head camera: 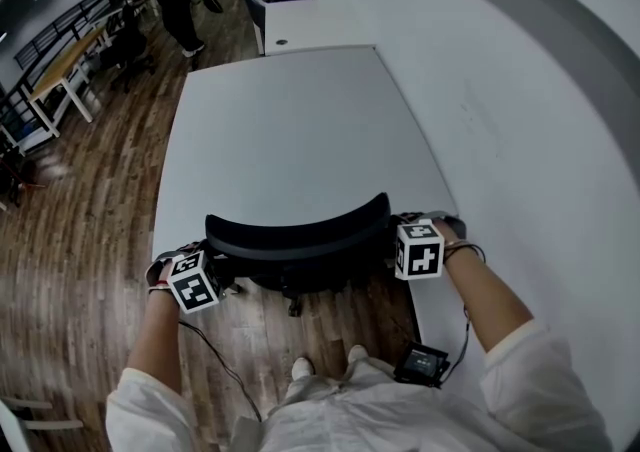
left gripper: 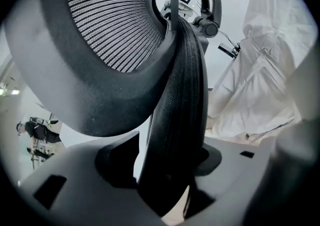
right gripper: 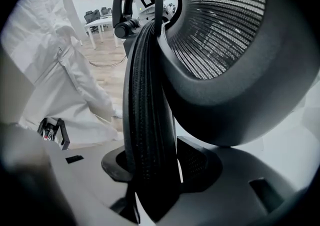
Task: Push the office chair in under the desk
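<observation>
Seat and base of the office chair are mostly hidden, seemingly under the desk.

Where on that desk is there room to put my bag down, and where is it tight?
Almost the whole desk top is bare, from its far edge to the wall on its right. It is crowded only at the near edge: the office chair backrest, with the left gripper and right gripper at its ends.

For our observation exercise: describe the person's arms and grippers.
White sleeves end near the elbows. The left gripper and right gripper each carry a white cube with black square markers. A thin black cable trails from the left gripper.
</observation>
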`<state>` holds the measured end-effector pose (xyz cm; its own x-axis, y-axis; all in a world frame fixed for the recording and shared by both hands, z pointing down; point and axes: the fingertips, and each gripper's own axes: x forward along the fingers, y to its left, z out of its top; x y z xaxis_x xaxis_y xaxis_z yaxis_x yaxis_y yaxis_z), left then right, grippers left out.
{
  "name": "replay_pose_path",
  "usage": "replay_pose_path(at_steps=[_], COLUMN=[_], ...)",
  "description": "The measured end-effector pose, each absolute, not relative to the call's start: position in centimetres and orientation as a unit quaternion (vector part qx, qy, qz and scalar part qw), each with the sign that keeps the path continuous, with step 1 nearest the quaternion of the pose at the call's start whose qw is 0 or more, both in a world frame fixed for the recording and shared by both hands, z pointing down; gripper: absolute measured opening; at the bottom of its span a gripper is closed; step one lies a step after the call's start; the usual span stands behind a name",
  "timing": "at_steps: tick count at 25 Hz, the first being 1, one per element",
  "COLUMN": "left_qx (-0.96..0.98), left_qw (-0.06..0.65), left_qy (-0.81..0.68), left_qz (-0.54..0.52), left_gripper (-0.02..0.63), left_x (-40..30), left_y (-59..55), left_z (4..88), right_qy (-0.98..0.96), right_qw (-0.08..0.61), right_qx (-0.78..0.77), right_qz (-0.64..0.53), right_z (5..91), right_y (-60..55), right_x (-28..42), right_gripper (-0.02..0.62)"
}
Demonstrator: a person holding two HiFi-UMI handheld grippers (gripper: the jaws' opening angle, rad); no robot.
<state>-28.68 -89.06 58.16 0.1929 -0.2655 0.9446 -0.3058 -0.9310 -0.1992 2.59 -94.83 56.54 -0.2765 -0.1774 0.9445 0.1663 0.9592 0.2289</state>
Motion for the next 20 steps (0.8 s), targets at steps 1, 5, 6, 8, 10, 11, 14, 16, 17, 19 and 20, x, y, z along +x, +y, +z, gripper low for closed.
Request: replay_pose_path(at_steps=[1, 5, 6, 8, 10, 11, 14, 16, 17, 19, 20], left_qx=[0.773, 0.762, 0.759, 0.756, 0.751, 0.747, 0.741, 0.74, 0.741, 0.748, 0.754], left_qw=[0.023, 0.01, 0.004, 0.0, -0.005, -0.009, -0.02, -0.025, -0.029, -0.039, -0.042], left_qy=[-0.193, -0.217, -0.224, -0.245, -0.262, -0.271, -0.293, -0.305, -0.312, -0.332, -0.347], left_qz=[0.604, 0.61, 0.611, 0.607, 0.605, 0.607, 0.604, 0.599, 0.594, 0.574, 0.557], left_gripper=[0.242, 0.289, 0.291, 0.295, 0.295, 0.295, 0.295, 0.294, 0.295, 0.293, 0.293], left_x=[-28.7, -28.4, -28.3, -28.2, -28.3, -28.4, -28.7, -28.6, -28.6, -28.2, -27.9], left_y=[-89.1, -89.4, -89.6, -90.0, -90.1, -90.1, -90.0, -89.6, -89.3, -88.7, -88.5], left_z=[58.1, 58.2, 58.1, 57.7, 57.4, 57.2, 56.0, 55.2, 54.7, 53.3, 52.6], right_qy=[-0.786, -0.771, -0.771, -0.775, -0.778, -0.78, -0.795, -0.8, -0.803, -0.814, -0.822], right_qw=[0.603, 0.619, 0.618, 0.612, 0.608, 0.605, 0.587, 0.579, 0.574, 0.557, 0.545], right_qx=[0.002, 0.001, 0.006, 0.021, 0.034, 0.04, 0.06, 0.073, 0.082, 0.103, 0.115], right_qz=[-0.139, -0.149, -0.153, -0.157, -0.156, -0.154, -0.142, -0.138, -0.136, -0.127, -0.12], right_z=[56.3, 56.1, 55.8, 55.1, 54.6, 54.5, 53.7, 53.1, 52.8, 52.1, 51.6], right_y=[-94.7, -94.7, -94.8, -95.2, -95.2, -95.1, -94.8, -94.7, -94.6, -94.3, -94.2], right_x=[2.5, 2.7, 2.7, 2.8, 3.0, 3.2, 3.2, 3.2, 3.3, 3.2, 3.2], right_gripper=[0.195, 0.212, 0.213, 0.216, 0.225, 0.225, 0.225, 0.225, 0.226, 0.227, 0.225])
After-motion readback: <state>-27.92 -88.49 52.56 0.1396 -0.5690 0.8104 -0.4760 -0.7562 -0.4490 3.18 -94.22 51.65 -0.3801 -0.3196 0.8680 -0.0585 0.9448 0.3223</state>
